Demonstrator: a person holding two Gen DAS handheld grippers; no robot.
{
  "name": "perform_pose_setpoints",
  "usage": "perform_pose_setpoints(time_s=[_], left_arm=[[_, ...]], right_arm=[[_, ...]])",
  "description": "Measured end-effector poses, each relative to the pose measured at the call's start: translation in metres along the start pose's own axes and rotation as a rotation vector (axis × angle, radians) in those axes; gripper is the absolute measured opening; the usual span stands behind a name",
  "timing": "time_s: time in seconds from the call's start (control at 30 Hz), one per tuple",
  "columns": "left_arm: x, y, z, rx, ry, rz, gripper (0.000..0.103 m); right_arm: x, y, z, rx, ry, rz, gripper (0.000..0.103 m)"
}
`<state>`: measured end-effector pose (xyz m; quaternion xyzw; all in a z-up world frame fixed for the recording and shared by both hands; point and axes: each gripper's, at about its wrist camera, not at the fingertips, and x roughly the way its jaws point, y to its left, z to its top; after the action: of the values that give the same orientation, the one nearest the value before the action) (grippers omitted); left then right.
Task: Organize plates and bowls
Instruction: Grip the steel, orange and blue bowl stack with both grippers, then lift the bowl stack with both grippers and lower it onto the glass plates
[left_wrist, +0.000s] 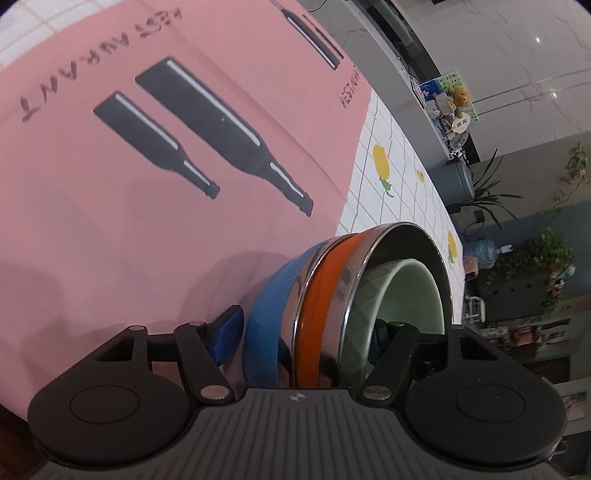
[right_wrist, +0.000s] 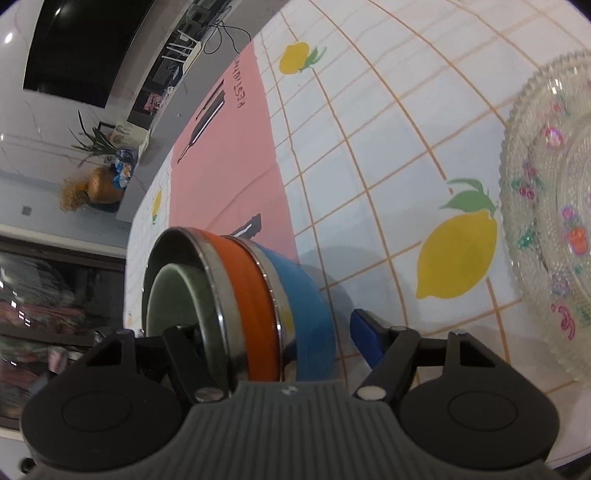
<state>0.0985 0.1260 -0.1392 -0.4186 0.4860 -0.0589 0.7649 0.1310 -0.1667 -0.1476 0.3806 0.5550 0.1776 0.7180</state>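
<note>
Left wrist view: left gripper (left_wrist: 306, 326) straddles the near wall of a nested bowl stack (left_wrist: 332, 295). Its jaws are apart: one blue finger pad (left_wrist: 231, 332) sits outside, just beside the blue bowl (left_wrist: 266, 314) with a thin gap showing, and the other finger is inside the pale green bowl (left_wrist: 406, 295). Contact on the inner side can't be made out.

Stack order, outside in: blue bowl, orange bowl (left_wrist: 321, 295) with a steel rim, then the pale green bowl. It sits at the edge of a pink placemat (left_wrist: 110, 221), close by the gripper.

The placemat has black bottle prints (left_wrist: 207, 125) and hand-drawn lettering. It lies on a white tablecloth (left_wrist: 399, 192) with an orange grid and yellow lemons. Past the table edge there are potted plants (left_wrist: 491, 192), a cluttered shelf and glossy pale wall panels.

Right wrist view: right gripper (right_wrist: 277, 328) straddles the same stack from the opposite side, jaws apart. The outer blue finger (right_wrist: 364, 339) stands clearly off the blue bowl, with tablecloth visible between them. The inner finger is mostly hidden inside the green bowl.

A clear patterned glass plate (right_wrist: 535, 221) with painted flowers rests on the tablecloth, well apart from the stack, beside a printed lemon (right_wrist: 458, 254). In the background are a dark screen (right_wrist: 74, 48), cables, a plant and a woven basket (right_wrist: 103, 184).
</note>
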Motion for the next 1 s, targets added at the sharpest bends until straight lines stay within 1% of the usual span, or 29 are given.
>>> perform_pose_setpoints(time_s=[0.07, 0.13, 0.17, 0.27, 0.33, 0.47, 0.77, 1.0], left_arm=[[0.001, -0.001, 0.000, 0.000, 0.000, 0.000, 0.077], [0.001, 0.000, 0.000, -0.010, 0.004, -0.016, 0.069], [0.001, 0.000, 0.000, -0.020, 0.003, -0.014, 0.068], [0.001, 0.003, 0.000, -0.035, 0.007, -0.019, 0.066], [0.001, 0.000, 0.001, -0.016, 0.000, -0.012, 0.064], [-0.001, -0.010, -0.001, 0.037, -0.023, 0.016, 0.062], [0.001, -0.013, -0.003, 0.052, -0.024, 0.019, 0.062], [-0.004, -0.026, -0.009, 0.091, -0.046, -0.012, 0.062]], right_arm=[[0.000, -0.003, 0.001, 0.021, 0.015, 0.019, 0.069], [0.000, -0.004, 0.000, 0.026, 0.018, 0.028, 0.066], [-0.001, -0.003, -0.001, 0.024, 0.020, 0.035, 0.063], [-0.002, -0.001, -0.001, 0.021, 0.029, 0.036, 0.061], [-0.003, -0.001, -0.002, 0.018, 0.024, 0.035, 0.060], [-0.003, 0.001, -0.003, 0.008, 0.018, 0.005, 0.053], [-0.007, -0.003, -0.006, 0.024, 0.009, 0.004, 0.052], [-0.022, -0.001, -0.006, 0.007, -0.017, 0.020, 0.052]])
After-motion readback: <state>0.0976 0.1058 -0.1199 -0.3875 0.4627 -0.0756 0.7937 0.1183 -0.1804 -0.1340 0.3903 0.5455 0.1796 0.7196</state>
